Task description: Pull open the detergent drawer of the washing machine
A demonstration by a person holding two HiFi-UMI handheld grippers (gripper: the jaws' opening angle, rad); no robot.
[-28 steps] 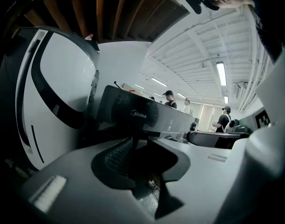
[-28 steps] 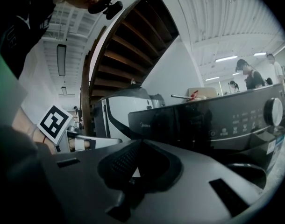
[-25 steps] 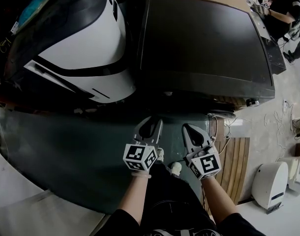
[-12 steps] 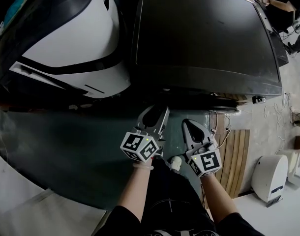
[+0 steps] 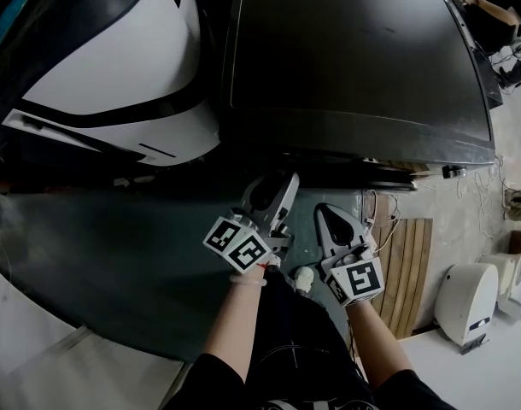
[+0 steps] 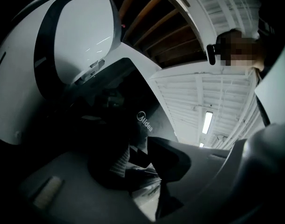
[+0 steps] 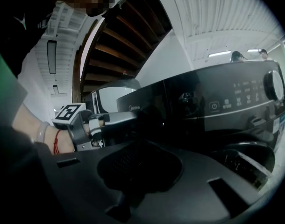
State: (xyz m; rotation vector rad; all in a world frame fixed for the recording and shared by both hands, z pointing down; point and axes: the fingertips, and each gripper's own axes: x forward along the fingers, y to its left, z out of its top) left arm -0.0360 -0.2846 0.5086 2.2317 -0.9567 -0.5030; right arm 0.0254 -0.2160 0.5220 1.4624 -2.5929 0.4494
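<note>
Low in the head view, two bare forearms [image 5: 235,323] hold the grippers side by side over a dark floor [image 5: 115,246]. The right gripper [image 5: 325,212] has its jaws together with nothing in them and points at the washer's front from a little way off. The left gripper [image 5: 283,183], rolled to one side, reaches higher in the frame. Its jaws stand apart with nothing between the pads, and its tip is at the washer's front edge.

In the right gripper view that tip lies at the left end of the control panel [image 7: 226,101]; I cannot tell whether it touches. The drawer [image 7: 149,105] is at that left end, beside the Midea mark. It is dark, flush with the panel and not pulled out.

The washer [image 5: 354,49] fills the upper middle of the head view, its dark top facing the camera. A white machine [image 5: 115,67] stands beside it at the upper left. At the lower right are wooden slats [image 5: 410,272] and a white appliance [image 5: 465,301].
</note>
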